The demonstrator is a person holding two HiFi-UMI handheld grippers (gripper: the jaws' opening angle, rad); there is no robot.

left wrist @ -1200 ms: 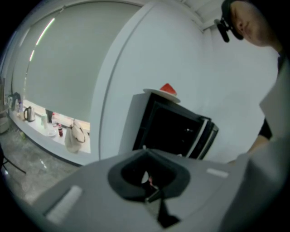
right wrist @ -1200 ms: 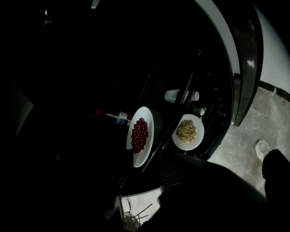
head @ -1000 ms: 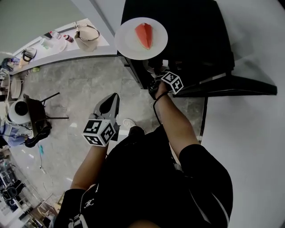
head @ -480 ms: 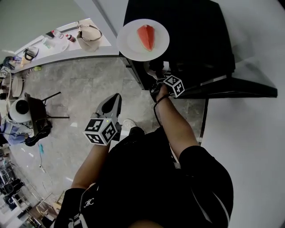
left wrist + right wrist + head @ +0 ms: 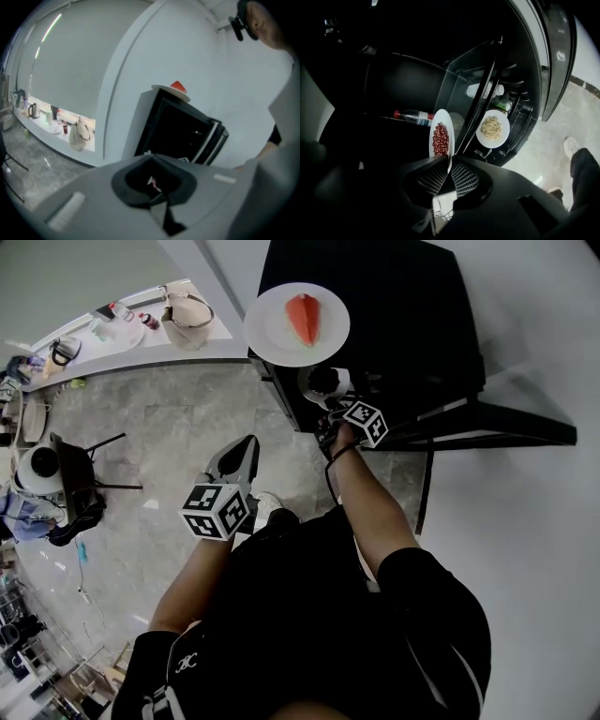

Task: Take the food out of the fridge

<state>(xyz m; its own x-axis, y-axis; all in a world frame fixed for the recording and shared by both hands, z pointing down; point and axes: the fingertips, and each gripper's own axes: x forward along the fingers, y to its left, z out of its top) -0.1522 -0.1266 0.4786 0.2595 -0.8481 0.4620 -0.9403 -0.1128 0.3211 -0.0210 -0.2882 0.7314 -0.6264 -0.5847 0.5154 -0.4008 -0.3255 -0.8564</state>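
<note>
The small black fridge (image 5: pixel 375 306) stands open, its door swung out to the right. One round white plate carrying a red wedge of food (image 5: pixel 296 322) already sits on the fridge's top, at the front left corner and overhanging the left edge a little. That part looks done.

The right gripper (image 5: pixel 450 171) reaches into the dark interior, its ribbed jaws closing on the near rim of a white plate heaped with small dark red pieces (image 5: pixel 440 138). The rim runs down between the pads, which appear to be pinching it. This plate is still inside, near the front edge of its shelf.

Beside it, past the edge of a glass shelf (image 5: pixel 457 93), lies a white plate of pale yellow grains (image 5: pixel 492 128). A clear plastic bottle with a red cap (image 5: pixel 412 115) lies farther back. Both probably remain to be fetched.

The left gripper (image 5: pixel 246 442) hangs outside over the floor, jaws together and empty.
</note>
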